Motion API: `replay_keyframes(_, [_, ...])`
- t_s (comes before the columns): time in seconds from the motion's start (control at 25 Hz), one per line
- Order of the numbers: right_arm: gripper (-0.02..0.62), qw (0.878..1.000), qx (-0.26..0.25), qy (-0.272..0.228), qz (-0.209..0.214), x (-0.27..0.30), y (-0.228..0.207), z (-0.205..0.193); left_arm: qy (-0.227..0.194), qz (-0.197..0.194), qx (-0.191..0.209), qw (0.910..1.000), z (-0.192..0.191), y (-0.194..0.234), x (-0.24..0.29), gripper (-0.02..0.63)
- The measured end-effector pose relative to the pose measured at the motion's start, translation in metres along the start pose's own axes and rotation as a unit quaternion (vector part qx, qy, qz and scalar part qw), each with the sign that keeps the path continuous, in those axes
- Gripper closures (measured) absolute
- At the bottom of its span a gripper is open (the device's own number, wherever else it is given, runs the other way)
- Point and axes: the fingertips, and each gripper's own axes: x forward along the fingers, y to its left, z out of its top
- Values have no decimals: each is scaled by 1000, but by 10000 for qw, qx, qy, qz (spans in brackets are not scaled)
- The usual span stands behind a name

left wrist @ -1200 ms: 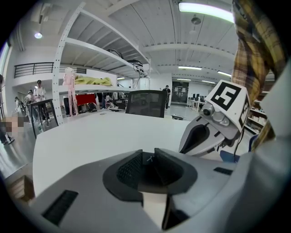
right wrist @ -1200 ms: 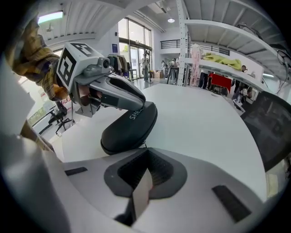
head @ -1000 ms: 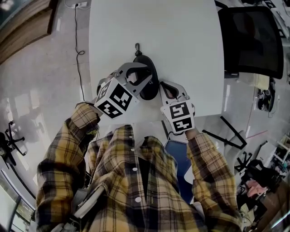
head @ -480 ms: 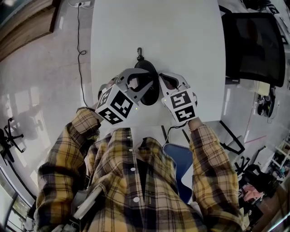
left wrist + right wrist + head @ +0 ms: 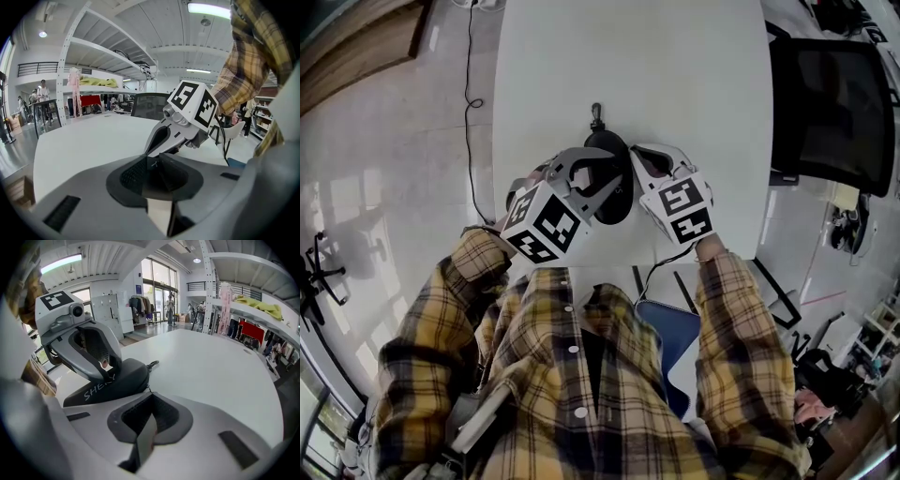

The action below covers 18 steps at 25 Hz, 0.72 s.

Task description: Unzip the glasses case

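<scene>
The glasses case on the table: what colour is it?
The glasses case is black, seen best in the right gripper view.

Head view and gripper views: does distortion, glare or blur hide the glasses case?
Head view: edges bend, light even; glasses case partly covered by the left gripper. Right gripper view: dark corners, case sharp. Left gripper view: ceiling lamp glares.

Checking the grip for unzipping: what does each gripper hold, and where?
Left gripper clamps the glasses case across its near end; right gripper, shut, seems to pinch the zipper pull at its side seam.
</scene>
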Motion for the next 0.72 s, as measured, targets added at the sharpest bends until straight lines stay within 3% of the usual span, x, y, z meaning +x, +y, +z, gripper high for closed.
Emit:
replay_keyframes(0.28, [597, 9987, 362, -161, -330, -10, 9, -6, 226, -211, -555, 9980, 1, 8, -6, 537])
replay_keyframes(0.44, [597, 9935, 902, -209, -661, -24, 19, -21, 273, -126, -804, 9963, 6, 14, -19, 535])
replay_keyframes(0.56, [597, 9840, 1478, -273, -952, -38, 35, -34, 387, -168, -975, 9943, 5, 5, -27, 500])
replay_keyframes(0.72, [597, 9613, 2366, -279, -1381, -55, 62, -55, 614, -285, -1419, 9876, -1, -17, -34, 439])
